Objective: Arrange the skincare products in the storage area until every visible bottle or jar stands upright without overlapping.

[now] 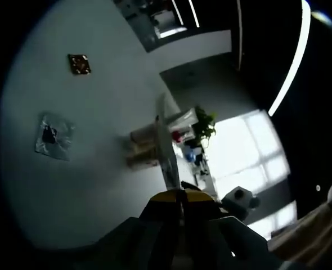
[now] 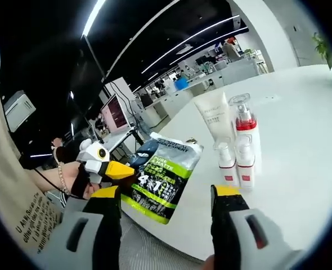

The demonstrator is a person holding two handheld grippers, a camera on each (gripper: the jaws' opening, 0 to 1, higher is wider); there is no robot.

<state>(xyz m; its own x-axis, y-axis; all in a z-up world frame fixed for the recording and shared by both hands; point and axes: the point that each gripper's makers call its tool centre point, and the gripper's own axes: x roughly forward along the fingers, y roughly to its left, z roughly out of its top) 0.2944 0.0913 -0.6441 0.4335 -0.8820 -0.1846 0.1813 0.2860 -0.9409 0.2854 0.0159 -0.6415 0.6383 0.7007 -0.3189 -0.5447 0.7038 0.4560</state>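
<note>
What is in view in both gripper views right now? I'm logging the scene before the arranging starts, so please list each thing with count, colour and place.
white table: one, white, under the products in the right gripper view
pump bottles: three, white with red bands, upright and close together on the table
tube: one, cream, upright behind the bottles
pouch: one, black and green, lying flat at the table's near edge
small packets: two, one silvery and one brown, on the white surface in the left gripper view
plant: one, green, by the bright window
left gripper: yellow tips, jaws closed, held in a person's hand
right gripper: yellow tips, jaws open, short of the pouch
</note>
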